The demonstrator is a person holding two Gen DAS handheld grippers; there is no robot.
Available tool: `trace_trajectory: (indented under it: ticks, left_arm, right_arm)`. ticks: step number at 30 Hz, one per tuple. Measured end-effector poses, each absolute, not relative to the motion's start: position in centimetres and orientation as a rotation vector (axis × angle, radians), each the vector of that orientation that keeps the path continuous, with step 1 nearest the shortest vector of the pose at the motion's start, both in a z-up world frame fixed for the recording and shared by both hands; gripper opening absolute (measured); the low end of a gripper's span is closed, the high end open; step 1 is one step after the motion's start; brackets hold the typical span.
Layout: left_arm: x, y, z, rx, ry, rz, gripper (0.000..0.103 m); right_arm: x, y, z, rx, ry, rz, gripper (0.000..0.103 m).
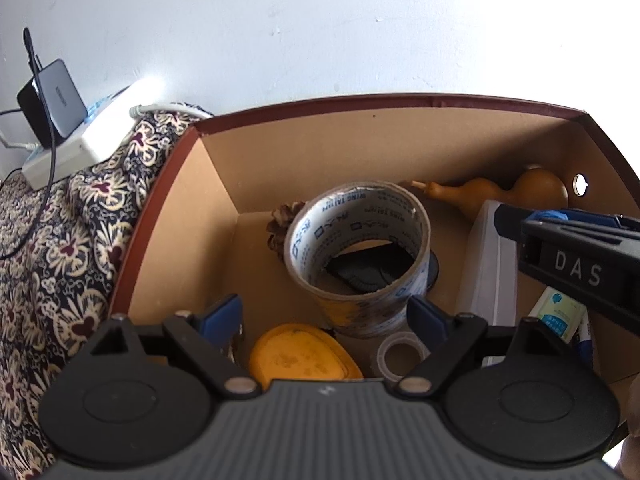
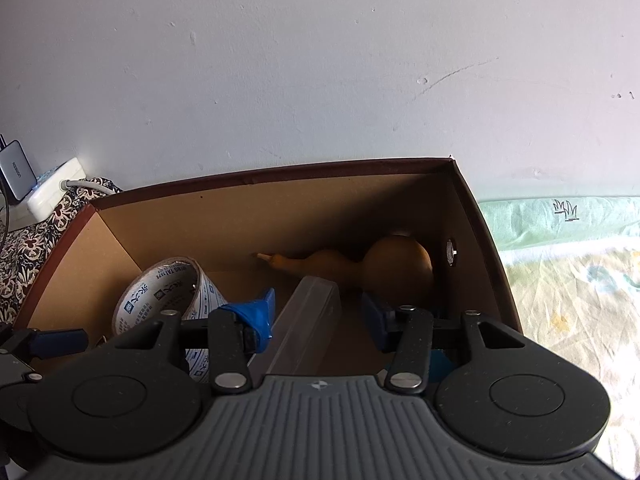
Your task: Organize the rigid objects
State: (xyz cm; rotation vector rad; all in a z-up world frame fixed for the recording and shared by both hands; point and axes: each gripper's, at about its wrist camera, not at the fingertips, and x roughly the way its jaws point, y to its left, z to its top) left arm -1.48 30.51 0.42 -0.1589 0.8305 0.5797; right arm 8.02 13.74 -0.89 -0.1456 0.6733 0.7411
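A brown cardboard box point(image 1: 176, 216) holds a large tape roll point(image 1: 360, 248), a pine cone point(image 1: 284, 220), a tan gourd point(image 1: 536, 190), a white case point(image 1: 486, 264), a yellow oval piece point(image 1: 300, 354), a small clear tape roll point(image 1: 400, 354) and a tube point(image 1: 558, 314). My left gripper point(image 1: 326, 314) is open over the box, in front of the large tape roll. My right gripper point(image 2: 318, 312) is open, its fingers either side of the clear white case point(image 2: 308, 320), apart from it. The gourd point(image 2: 384, 262) lies behind it. The tape roll point(image 2: 168, 292) is to its left.
The box point(image 2: 472, 240) stands on a patterned cloth point(image 1: 60, 248). A white power strip point(image 1: 96, 136) with a dark charger point(image 1: 52, 100) lies at the left by the wall. A pale green sheet point(image 2: 568, 264) lies to the right of the box.
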Motion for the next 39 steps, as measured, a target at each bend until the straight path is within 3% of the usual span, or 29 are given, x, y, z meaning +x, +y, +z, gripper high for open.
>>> trace_trajectory:
  ticks: [39]
  left_arm:
    - [-1.28, 31.10, 0.28, -0.160, 0.845, 0.542, 0.089]
  right_arm:
    - [8.07, 13.88, -1.08, -0.164, 0.668, 0.746, 0.033]
